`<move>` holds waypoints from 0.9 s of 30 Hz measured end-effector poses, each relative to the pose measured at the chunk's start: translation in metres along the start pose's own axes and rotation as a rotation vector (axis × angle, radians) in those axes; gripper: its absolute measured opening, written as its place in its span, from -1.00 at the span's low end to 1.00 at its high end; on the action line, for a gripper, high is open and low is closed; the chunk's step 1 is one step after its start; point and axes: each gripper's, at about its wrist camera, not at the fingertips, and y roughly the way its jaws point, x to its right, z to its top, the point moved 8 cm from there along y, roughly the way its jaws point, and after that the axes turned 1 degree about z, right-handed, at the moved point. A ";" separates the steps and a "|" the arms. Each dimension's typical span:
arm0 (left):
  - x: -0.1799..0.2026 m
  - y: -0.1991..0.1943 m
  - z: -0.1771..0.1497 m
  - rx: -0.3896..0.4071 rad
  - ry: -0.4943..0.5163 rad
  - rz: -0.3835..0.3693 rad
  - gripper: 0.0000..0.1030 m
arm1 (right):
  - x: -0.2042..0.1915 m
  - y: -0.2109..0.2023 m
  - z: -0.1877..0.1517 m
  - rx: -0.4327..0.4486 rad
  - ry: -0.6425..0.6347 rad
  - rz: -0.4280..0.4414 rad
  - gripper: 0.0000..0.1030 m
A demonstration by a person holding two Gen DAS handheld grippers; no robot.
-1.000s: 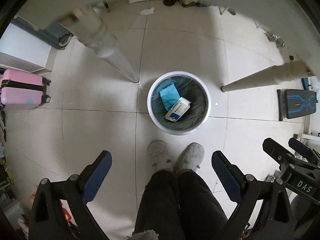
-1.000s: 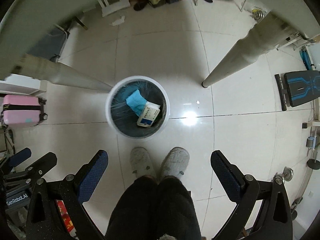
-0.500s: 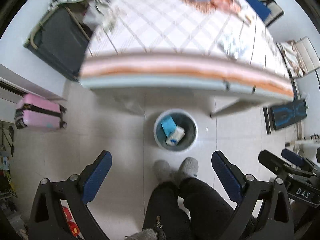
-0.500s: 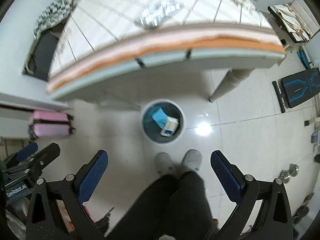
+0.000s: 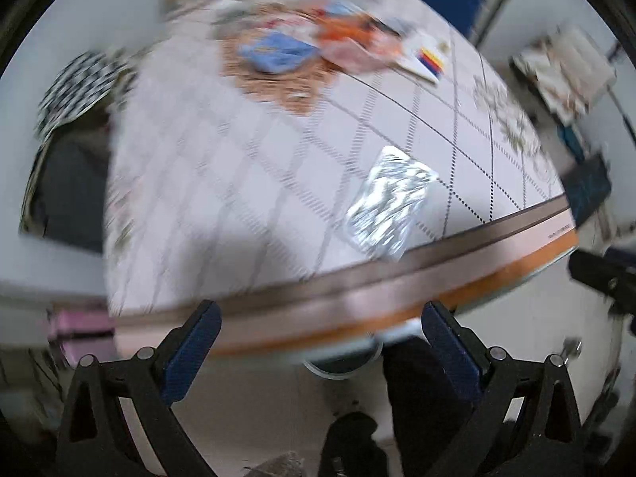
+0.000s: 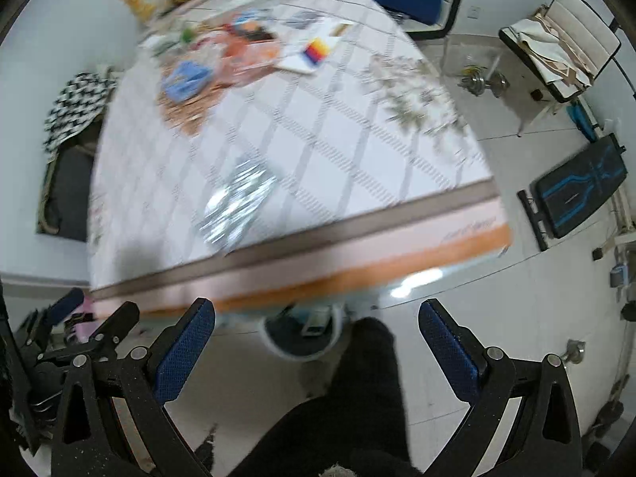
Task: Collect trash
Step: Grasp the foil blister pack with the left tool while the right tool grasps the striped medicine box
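Grippers are rising from the floor to the tabletop: a second ago both cameras were looking straight down into the bin, and now they are looking across the table (image 5: 246,198), with motion blur showing the swing is not over. The left gripper (image 5: 318,342) is hanging empty with its blue pads spread wide, and the right gripper (image 6: 316,340) is doing the same, jaws apart and nothing between them. The bin (image 6: 298,334) is sitting on the floor under the near table edge, mostly hidden by it now, with a boxy item just showing inside (the blue piece seen earlier is no longer in sight). On the table, a crinkled silver foil wrapper (image 5: 391,204) is lying alone near the front edge, well apart from the heap of blue, orange and pink items (image 5: 314,45) on the far side. That shift is probably meaning one drop is finished and the person is going for the next piece; the foil looks the nearest candidate, though which gripper is heading for it cannot be told. The person's dark trousers (image 6: 357,401) are showing between the fingers.
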 end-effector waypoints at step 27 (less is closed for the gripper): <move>-0.086 0.126 0.101 -0.238 -0.648 0.016 0.27 | 0.045 0.128 0.259 -0.084 0.248 0.044 1.00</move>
